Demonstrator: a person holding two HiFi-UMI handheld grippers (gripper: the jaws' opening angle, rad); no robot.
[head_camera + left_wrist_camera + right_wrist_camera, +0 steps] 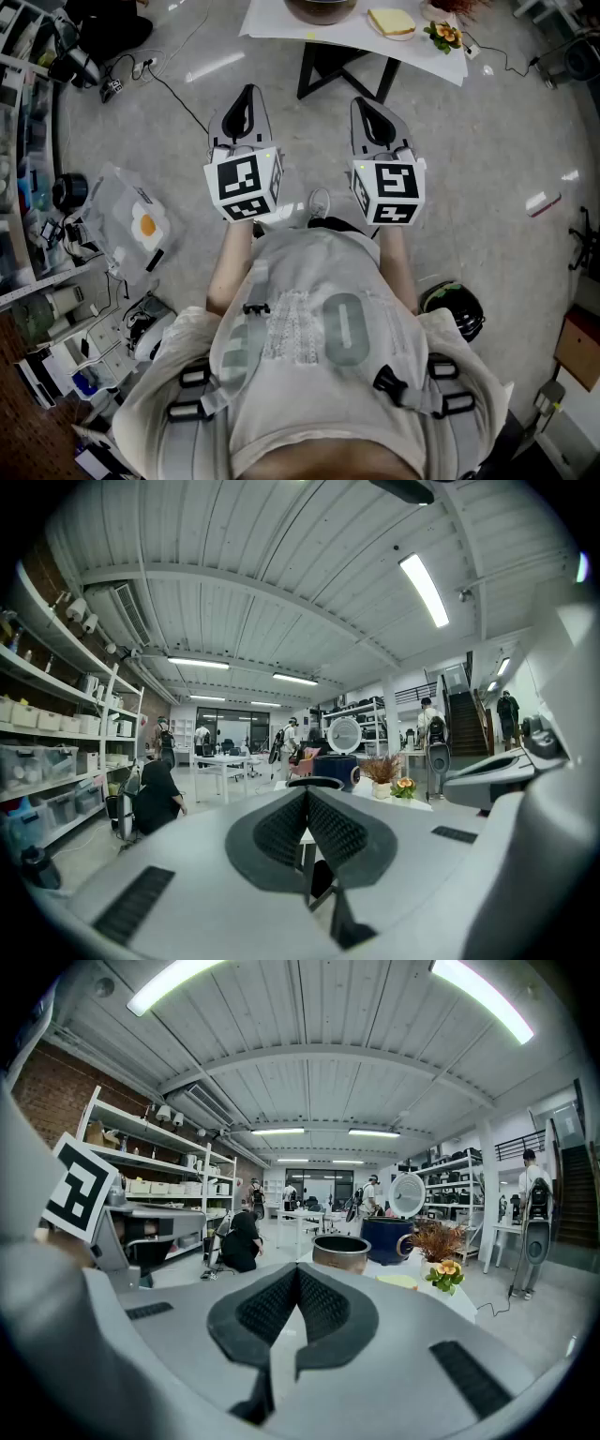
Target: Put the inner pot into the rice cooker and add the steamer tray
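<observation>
Holds left tongs (307,793) and right tongs (297,1270) pinched shut, empty, well short of counter (450,1303) | spots inner pot (340,1252) upright there, just beside rice cooker (386,1238), mid-frame in right gripper view | judged approach: step close, spread jaws early, grip rim, lower level

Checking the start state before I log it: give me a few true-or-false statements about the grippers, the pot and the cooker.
1. The left gripper and right gripper are both shut and empty. True.
2. The pot sits inside the cooker. False: it stands on the table, outside the cooker.
3. The cooker's lid is up. True.
4. Both grippers hang over the table. False: they are over the floor, short of the table.
</observation>
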